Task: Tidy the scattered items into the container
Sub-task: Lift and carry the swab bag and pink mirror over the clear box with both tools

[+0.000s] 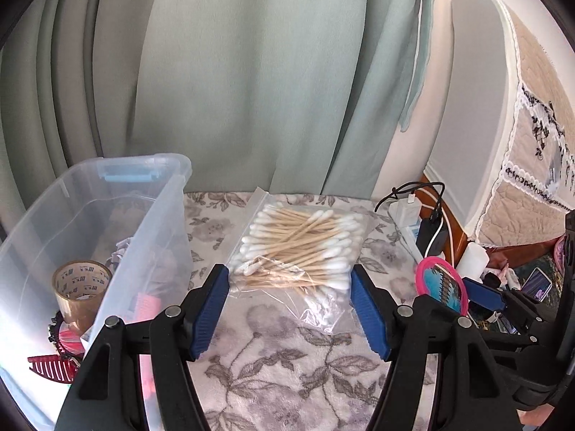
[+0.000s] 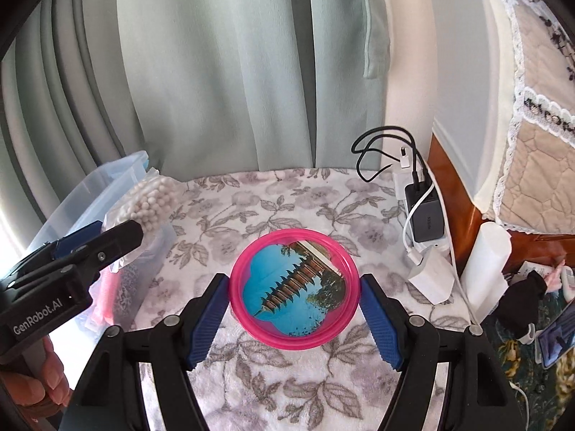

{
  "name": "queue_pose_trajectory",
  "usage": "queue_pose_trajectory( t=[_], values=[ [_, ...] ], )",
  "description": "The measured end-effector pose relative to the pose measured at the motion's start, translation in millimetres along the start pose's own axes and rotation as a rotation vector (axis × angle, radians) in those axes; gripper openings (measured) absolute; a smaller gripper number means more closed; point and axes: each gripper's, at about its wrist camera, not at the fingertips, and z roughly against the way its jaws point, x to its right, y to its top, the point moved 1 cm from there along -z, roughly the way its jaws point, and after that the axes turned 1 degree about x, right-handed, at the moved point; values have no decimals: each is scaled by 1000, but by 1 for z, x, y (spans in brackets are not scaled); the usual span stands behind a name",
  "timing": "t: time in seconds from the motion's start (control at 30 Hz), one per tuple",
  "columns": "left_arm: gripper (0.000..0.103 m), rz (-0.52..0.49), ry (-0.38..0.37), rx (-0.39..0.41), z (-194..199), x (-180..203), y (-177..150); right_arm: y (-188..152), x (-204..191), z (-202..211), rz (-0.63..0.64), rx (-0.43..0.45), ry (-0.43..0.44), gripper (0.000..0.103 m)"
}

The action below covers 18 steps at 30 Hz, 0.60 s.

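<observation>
A clear bag of cotton swabs (image 1: 300, 251) lies on the floral cloth, between the open fingers of my left gripper (image 1: 289, 300). A round pink-rimmed mirror (image 2: 294, 289) lies between the open fingers of my right gripper (image 2: 294, 314); the blue pads flank its rim without clearly pressing it. The mirror also shows in the left wrist view (image 1: 442, 287). The clear plastic container (image 1: 154, 222) stands at the left and holds a brown tape roll (image 1: 81, 289), a red hair comb (image 1: 54, 368) and pink items. The left gripper (image 2: 90, 248) shows beside the swab bag (image 2: 152, 199) in the right wrist view.
A power strip with chargers and cables (image 2: 420, 212) lies at the table's right edge, with a white cylinder (image 2: 485, 269) beside it. Green curtains (image 1: 233, 72) hang behind. A phone (image 2: 560, 334) lies lower right. The floral cloth (image 2: 280, 201) covers the table.
</observation>
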Motion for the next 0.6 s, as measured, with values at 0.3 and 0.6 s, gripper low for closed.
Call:
queue_pose_trajectory(
  t=[0.3, 0.6],
  values=[
    [69, 7, 7, 97, 60, -1, 12, 4, -17, 59, 3, 106, 10, 76],
    [69, 22, 5, 182, 110, -5, 18, 14, -38, 109, 28, 197, 19, 76]
  ],
)
